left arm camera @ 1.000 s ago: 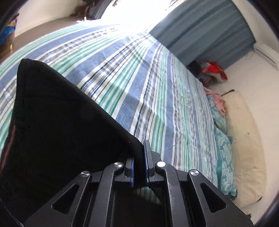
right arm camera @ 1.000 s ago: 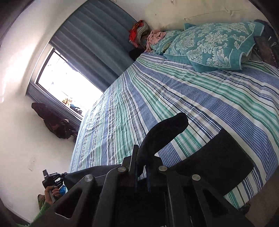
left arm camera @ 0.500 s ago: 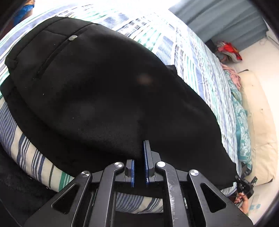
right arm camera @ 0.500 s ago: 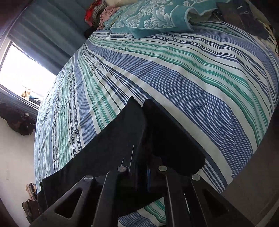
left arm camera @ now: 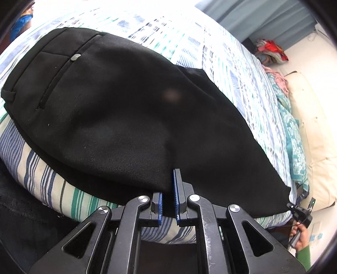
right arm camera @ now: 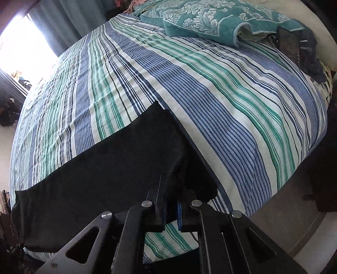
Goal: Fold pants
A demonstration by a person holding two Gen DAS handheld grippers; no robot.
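The black cloth pants (left arm camera: 118, 109) lie flat on the striped blue, green and white bed sheet (right arm camera: 221, 101), close to the near edge of the bed. The top part with the pocket and small button is on the left, and the legs run off to the right.

The left gripper (left arm camera: 168, 196) pinches the near edge of the pants in the middle, with its blue pads nearly together. The right gripper (right arm camera: 171, 202) pinches the leg end the same way, tight on the cloth.

I think the pants have just been laid out, so a fold comes next. The leg end probably needs lifting and carrying over to the top part, keeping the edges lined up.

A teal flowery pillow (right arm camera: 210, 19) sits far back on the bed.
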